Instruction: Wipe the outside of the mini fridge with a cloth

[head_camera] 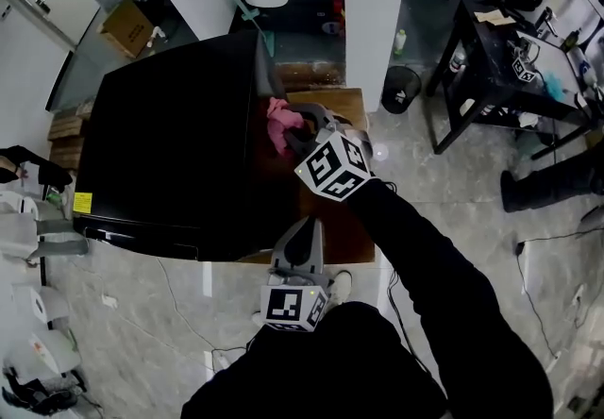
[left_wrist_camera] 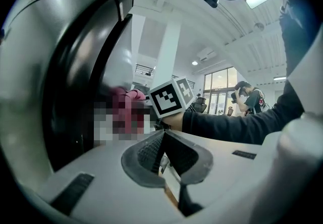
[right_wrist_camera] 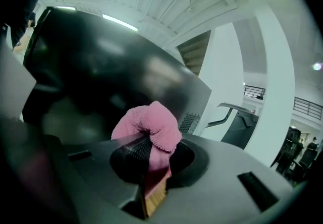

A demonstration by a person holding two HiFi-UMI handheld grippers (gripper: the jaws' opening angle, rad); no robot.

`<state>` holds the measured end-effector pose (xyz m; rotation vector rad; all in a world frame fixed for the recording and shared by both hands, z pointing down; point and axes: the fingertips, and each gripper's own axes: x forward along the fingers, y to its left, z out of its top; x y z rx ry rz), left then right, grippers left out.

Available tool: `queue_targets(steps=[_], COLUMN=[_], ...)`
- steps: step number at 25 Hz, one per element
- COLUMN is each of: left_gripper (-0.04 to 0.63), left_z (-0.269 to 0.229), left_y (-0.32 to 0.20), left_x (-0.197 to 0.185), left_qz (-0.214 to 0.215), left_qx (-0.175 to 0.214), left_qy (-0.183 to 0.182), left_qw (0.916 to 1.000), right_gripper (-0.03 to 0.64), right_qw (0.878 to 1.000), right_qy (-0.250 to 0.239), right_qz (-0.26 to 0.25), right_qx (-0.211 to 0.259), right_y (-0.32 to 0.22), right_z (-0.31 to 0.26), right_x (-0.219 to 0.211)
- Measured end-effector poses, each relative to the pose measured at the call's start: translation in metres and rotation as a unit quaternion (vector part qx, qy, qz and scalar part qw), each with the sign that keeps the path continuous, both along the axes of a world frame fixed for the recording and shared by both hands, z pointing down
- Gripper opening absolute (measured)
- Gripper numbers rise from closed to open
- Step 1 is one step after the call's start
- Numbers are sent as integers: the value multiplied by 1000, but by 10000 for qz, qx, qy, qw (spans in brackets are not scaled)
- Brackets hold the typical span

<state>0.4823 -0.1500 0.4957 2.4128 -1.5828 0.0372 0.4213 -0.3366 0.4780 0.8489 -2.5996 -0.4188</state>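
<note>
Pink cloth (right_wrist_camera: 147, 126) bunched at the black mini fridge's (head_camera: 170, 148) side wall
The right hand-held gripper (right_wrist_camera: 150, 163) pinches the cloth, whose wad points past the jaws toward the wall; whether they touch is hard to make out. The left hand-held gripper (left_wrist_camera: 164, 156) is pressed together, empty.

Cloth (head_camera: 276, 115) half hidden behind rt hand-held gripper (head_camera: 300, 136) — mini fridge (left_wrist_camera: 65, 66) cut off at left edge.

Lab-like open workspace: white pillar (head_camera: 376, 2), cluttered black desk (head_camera: 491, 63), cardboard box (head_camera: 127, 27), cables (head_camera: 557, 236) across tiled floor (head_camera: 453, 186).
</note>
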Motion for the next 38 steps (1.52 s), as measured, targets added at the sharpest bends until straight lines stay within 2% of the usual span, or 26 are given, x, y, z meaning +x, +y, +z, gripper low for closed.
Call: queue_targets(steps=[4,12,17,24,28,31,38], left_gripper=[5,5,5,5,5,5,5], left_z=[5,13,8,-6,1,4,36], left_y=[-6,-16,-15,4,21,38,80], left_x=[3,6,15,19,15,11,-7], left_qz=[-7,56,251,605,800,955,1269], left_qx=[-6,-52,-42,281,321,330,165], left_qy=[-175,-237,-328,-395,-404,-392,-414], left_qw=[9998,9997,9991,9970,9955,9941,9909], right_gripper=[49,51,49,49,49,49,49], right_qw=[9999,9992,9984,9956,9938,9931,9914], right_qy=[-8,88,-191,-316,-347,-138,-113], right_qz=[115,390,524,774,960,1108,1295], right_qx=[32,66,8,415,433,363,-164], right_y=[-23,-67,-73,-23,21,61,143], right_z=[1,8,1,-24,-21,-2,62], right_x=[2,2,10,67,96,106,103])
